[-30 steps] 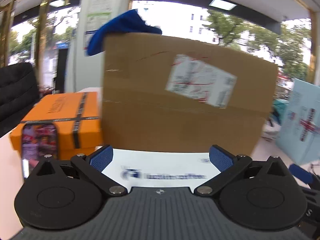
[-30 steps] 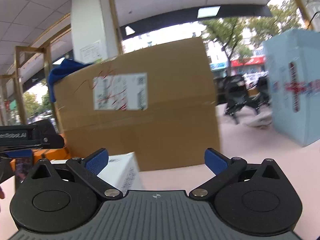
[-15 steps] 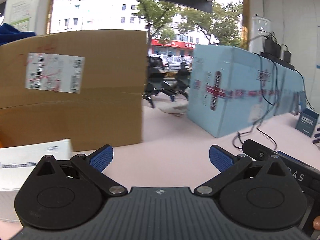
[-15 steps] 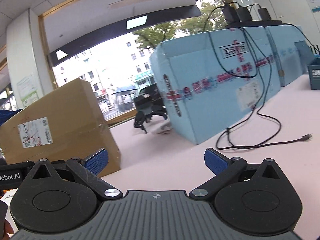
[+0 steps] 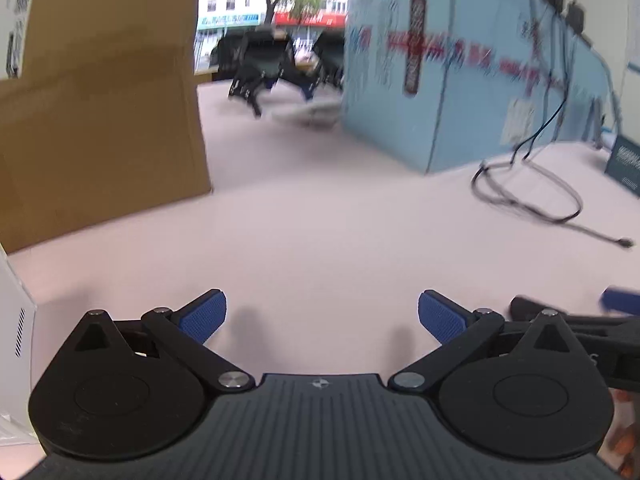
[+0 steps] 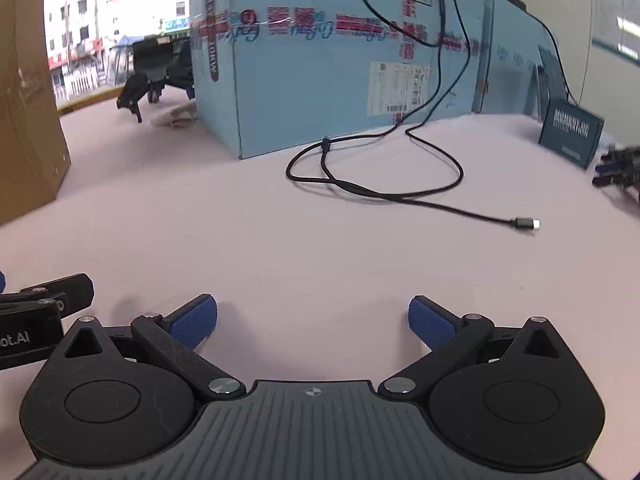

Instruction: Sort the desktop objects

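Left tool [image 5: 322, 316]: jaws spread wide, nothing between them, only bare pink bench [image 5: 320, 240] directly ahead. Right tool [image 6: 313, 322]: likewise wide and empty. Neither carries anything, so no sorting step is in hand; judged progress is early or between items.

Ahead and right of the right tool lies a loose black cable [image 6: 376, 190], its plug end [image 6: 526, 223] resting free on the bench. Far right stands a small dark blue card box [image 6: 570, 133]. At the left tool's near left edge, a white box [image 5: 14, 340]. Beyond, a brown carton [image 5: 100, 92] left and a large light blue carton [image 6: 320, 56] ahead. The cable looks the likeliest item left to tidy.
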`<state>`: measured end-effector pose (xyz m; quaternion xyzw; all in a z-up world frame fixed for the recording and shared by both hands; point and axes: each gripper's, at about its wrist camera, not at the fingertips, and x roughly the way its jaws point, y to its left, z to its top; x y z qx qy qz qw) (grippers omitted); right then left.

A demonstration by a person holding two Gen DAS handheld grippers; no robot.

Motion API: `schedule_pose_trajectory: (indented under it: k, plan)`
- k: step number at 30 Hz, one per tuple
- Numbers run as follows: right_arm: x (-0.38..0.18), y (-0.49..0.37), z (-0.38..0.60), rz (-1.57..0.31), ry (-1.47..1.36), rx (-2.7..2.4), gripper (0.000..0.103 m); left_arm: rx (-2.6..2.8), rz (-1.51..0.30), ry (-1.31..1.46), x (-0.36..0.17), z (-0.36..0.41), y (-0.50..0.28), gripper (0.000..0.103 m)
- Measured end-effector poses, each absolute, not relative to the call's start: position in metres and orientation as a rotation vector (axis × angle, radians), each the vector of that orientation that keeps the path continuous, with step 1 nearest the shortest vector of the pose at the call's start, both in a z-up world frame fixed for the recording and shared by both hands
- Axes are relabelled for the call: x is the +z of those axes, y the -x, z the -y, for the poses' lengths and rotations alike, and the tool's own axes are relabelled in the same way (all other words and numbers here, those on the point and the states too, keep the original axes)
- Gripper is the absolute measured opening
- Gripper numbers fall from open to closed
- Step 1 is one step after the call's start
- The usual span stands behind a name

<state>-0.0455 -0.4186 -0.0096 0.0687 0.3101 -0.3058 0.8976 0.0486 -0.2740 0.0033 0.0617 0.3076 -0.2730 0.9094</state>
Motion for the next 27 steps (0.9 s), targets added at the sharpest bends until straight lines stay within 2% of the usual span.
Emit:
schedule_pose_trajectory:
  k: [27]
  plan:
    - [-0.010,0.034,0.431,-0.637,-0.209,-0.610,0.103,-0.490,-0.652,-0.169,-0.004,0.282,-0.055,0.103]
